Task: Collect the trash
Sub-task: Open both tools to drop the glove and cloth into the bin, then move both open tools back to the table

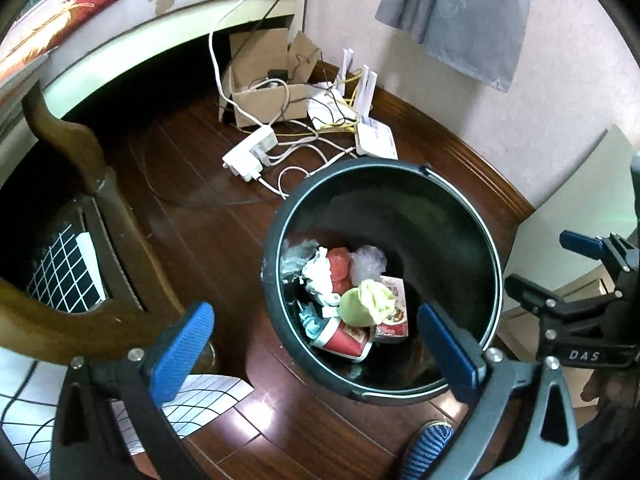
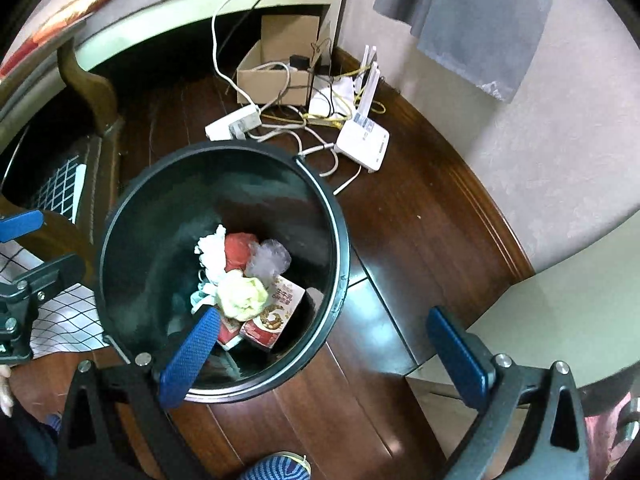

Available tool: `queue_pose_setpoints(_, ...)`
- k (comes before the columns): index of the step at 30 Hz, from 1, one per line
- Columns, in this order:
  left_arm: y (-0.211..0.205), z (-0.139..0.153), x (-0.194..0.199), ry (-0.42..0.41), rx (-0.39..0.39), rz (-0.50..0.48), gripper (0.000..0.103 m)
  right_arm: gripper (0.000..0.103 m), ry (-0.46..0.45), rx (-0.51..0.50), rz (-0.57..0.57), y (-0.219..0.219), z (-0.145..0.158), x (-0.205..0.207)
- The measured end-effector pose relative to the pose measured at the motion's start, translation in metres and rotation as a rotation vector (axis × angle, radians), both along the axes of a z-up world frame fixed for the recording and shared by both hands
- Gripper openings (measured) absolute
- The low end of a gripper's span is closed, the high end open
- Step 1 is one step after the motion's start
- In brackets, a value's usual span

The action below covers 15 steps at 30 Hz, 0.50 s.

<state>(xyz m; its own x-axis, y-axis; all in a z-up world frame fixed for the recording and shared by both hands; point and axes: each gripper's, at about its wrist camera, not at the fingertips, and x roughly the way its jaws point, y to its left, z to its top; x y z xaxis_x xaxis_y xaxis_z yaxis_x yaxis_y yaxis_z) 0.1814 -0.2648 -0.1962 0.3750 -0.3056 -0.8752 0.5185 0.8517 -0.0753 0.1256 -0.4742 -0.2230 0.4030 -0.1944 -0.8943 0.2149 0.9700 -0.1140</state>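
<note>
Looking down from both of your wrist cams, the dark round trash bin (image 1: 382, 276) sits on the wooden floor (image 1: 192, 208) with a pile already inside. There's a pale green crumpled wad (image 1: 370, 300) on top, a printed food box (image 1: 394, 312) touching it on one side, a red paper cup (image 1: 344, 338) lying on its side under it, some white crumpled tissue (image 1: 316, 272) and a clear plastic bag (image 1: 368, 262) toward the back.

Your left gripper (image 1: 316, 352) has its blue pads spread wide apart with nothing between them, hanging over the near rim of the bin. Your right gripper (image 2: 324, 356) is the same deal, fingers wide apart and holding nothing; its left pad (image 2: 192, 356) overlaps the bin's near edge in that view, while the other one is out over the floor.

Behind the bin there's a white power strip (image 1: 250, 154), a router (image 1: 376, 140) with upright antennas, a tangle of cables, and an open cardboard box (image 1: 268, 96) against the wall. A wooden chair (image 1: 80, 152) stands off to the left.
</note>
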Motion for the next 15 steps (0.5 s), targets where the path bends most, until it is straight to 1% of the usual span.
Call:
queue_pose_setpoints(7,0.01,0.021,-0.014,-0.043,-0.009,0.003,0.103,0.103,-0.024,0.014,-0.015,0.003,0.017,-0.017)
queue_pose_setpoints(15,0.027,0.048,-0.031,-0.093,-0.023,0.019,0.103,0.103,-0.094,0.031,-0.035,0.012,0.046,-0.035)
